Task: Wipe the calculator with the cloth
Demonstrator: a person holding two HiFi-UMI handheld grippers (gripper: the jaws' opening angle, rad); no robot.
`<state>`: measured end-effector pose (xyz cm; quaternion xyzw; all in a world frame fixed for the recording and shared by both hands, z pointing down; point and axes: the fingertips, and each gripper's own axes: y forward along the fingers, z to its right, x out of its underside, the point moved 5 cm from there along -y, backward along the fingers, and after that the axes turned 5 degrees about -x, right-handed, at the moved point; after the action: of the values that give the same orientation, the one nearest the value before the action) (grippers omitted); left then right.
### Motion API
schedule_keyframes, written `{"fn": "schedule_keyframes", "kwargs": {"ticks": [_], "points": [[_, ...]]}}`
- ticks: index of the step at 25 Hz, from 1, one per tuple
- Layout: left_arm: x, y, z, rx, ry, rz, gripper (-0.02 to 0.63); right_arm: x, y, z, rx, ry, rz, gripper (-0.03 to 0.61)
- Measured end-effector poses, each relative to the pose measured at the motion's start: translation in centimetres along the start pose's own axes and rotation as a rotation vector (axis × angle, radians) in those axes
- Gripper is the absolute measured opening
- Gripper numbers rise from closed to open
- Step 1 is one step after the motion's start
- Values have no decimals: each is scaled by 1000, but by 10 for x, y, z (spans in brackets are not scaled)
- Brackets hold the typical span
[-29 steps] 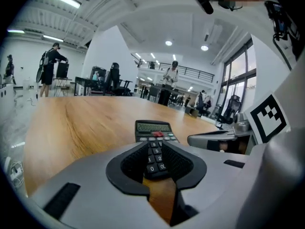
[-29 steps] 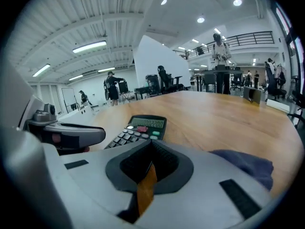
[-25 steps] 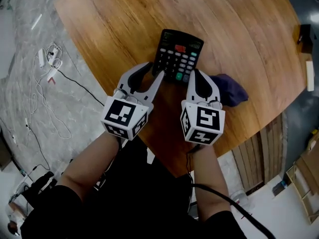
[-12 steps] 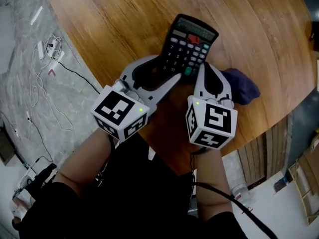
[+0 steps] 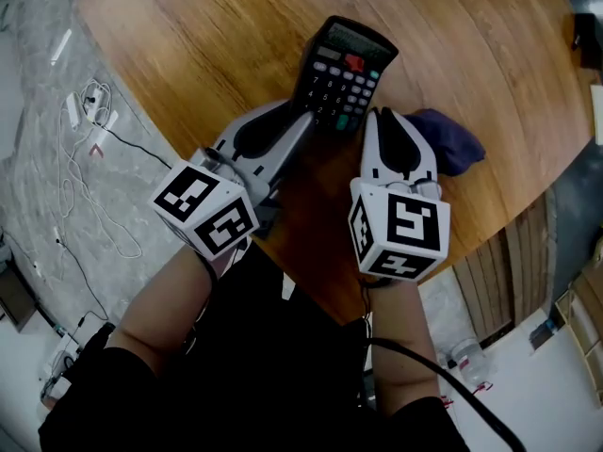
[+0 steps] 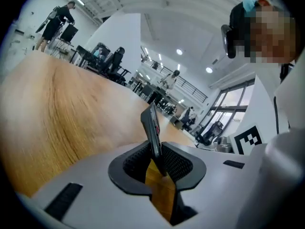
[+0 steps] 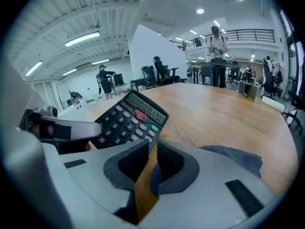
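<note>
The calculator (image 5: 344, 69), at upper centre, is clamped by the left hand-held gripper (image 5: 300, 116), whose jaws have just been closing. The cloth (image 5: 452, 139) is pinched by the right hand-held gripper (image 5: 380, 116) over the wooden table (image 5: 207, 45).

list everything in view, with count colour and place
table: one, brown wood, under everything
calculator: one, black, tilted over the table, gripped by its near edge
cloth: one, blue, on the table right of the calculator
cables: several, white and black, on the grey floor at left
people: several, far off in the background
left gripper: one, white, jaws have just been closing onto the calculator
right gripper: one, white, shut on the cloth
</note>
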<state>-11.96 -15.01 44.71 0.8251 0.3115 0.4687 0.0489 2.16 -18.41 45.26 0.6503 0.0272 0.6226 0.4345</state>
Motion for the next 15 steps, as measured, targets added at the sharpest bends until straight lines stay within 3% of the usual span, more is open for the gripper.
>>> {"fn": "schedule_keyframes", "kwargs": {"ticks": [3, 7, 12, 15], "points": [[-4, -3, 4, 13, -25, 25, 74, -5, -22, 5, 23, -3, 28, 30], [-4, -5, 17, 30, -37, 35, 71, -2, -53, 31, 65, 9, 38, 158], [-1, -7, 27, 58, -76, 38, 71, 22, -58, 74, 217, -54, -86, 187], [-1, -7, 31, 70, -97, 39, 71, 33, -48, 85, 222, -28, -137, 187]]}}
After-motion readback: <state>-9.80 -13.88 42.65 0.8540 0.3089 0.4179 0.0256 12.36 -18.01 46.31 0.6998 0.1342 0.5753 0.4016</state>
